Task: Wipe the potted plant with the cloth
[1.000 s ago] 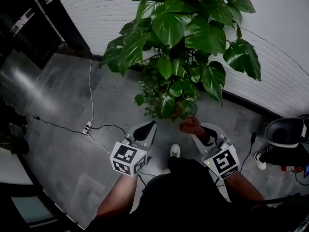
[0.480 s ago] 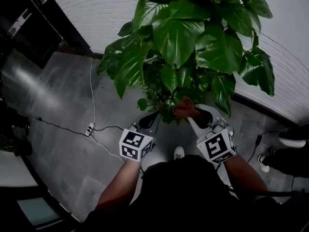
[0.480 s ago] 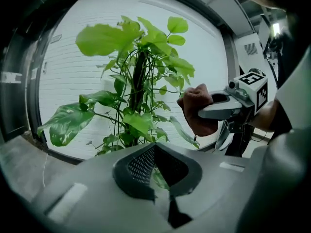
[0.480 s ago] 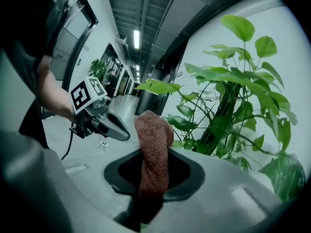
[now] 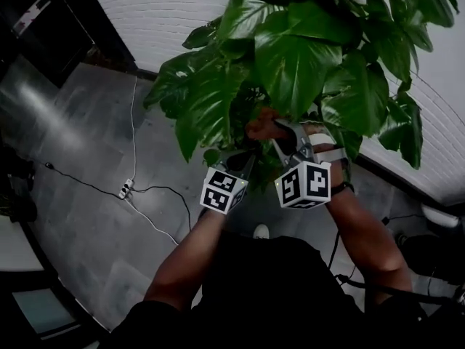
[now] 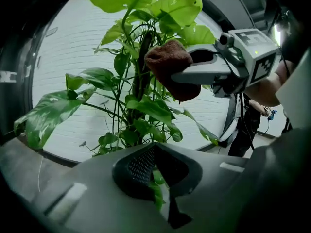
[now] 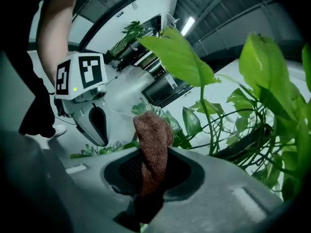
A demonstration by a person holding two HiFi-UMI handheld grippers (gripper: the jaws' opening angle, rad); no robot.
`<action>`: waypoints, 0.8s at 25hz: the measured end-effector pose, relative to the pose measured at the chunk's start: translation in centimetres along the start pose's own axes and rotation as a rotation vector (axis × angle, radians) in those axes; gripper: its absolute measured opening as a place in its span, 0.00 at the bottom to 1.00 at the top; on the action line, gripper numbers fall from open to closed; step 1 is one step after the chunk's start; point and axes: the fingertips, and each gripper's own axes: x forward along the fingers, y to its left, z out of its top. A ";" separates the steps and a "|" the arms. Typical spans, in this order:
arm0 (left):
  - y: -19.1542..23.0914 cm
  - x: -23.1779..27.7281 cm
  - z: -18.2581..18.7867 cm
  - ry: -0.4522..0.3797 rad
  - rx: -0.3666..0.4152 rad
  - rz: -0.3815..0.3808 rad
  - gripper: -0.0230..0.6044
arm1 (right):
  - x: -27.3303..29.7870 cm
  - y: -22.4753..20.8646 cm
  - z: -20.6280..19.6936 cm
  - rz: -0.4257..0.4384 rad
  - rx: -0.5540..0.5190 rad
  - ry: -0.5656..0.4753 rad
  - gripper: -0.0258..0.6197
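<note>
The potted plant (image 5: 290, 57) fills the upper head view with big green leaves. My right gripper (image 5: 275, 128) is raised in among them, shut on a brown cloth (image 5: 261, 124) that sticks out past its tips. In the right gripper view the cloth (image 7: 151, 130) stands up from the shut jaws, with stems (image 7: 233, 125) to the right. My left gripper (image 5: 245, 160) is beside it, lower and to the left, with its jaws shut. A small leaf (image 6: 156, 181) shows through their opening. The left gripper view shows the right gripper (image 6: 194, 72) holding the cloth (image 6: 167, 62) against the plant's stalk (image 6: 142, 81).
A white brick wall (image 5: 152, 20) runs behind the plant. A power strip with cables (image 5: 125, 189) lies on the grey floor at left. Dark cabinets (image 5: 43, 27) stand at the far left. Someone's legs (image 6: 250, 130) show by the wall at right.
Both grippers have risen from near the plant's base up into the leaves and drawn closer together. The cloth stays in the right gripper.
</note>
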 end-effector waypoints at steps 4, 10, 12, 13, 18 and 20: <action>0.0 1.9 1.1 -0.017 0.012 -0.051 0.06 | 3.2 -0.9 0.0 -0.008 0.000 0.044 0.15; -0.7 2.8 2.1 -0.022 0.066 -0.125 0.06 | 5.1 0.6 -0.9 0.017 0.058 0.098 0.15; -0.6 3.2 2.2 -0.028 0.071 -0.127 0.06 | 5.3 1.4 -1.3 0.032 0.060 0.112 0.15; -0.6 3.3 2.4 -0.036 0.074 -0.129 0.06 | 5.3 1.8 -1.5 0.039 0.059 0.115 0.15; -1.5 3.2 3.1 -0.069 0.077 -0.135 0.06 | 4.7 3.3 -1.7 0.077 0.074 0.112 0.15; -1.7 2.9 3.4 -0.084 0.076 -0.126 0.06 | 4.4 3.8 -1.6 0.093 0.088 0.101 0.15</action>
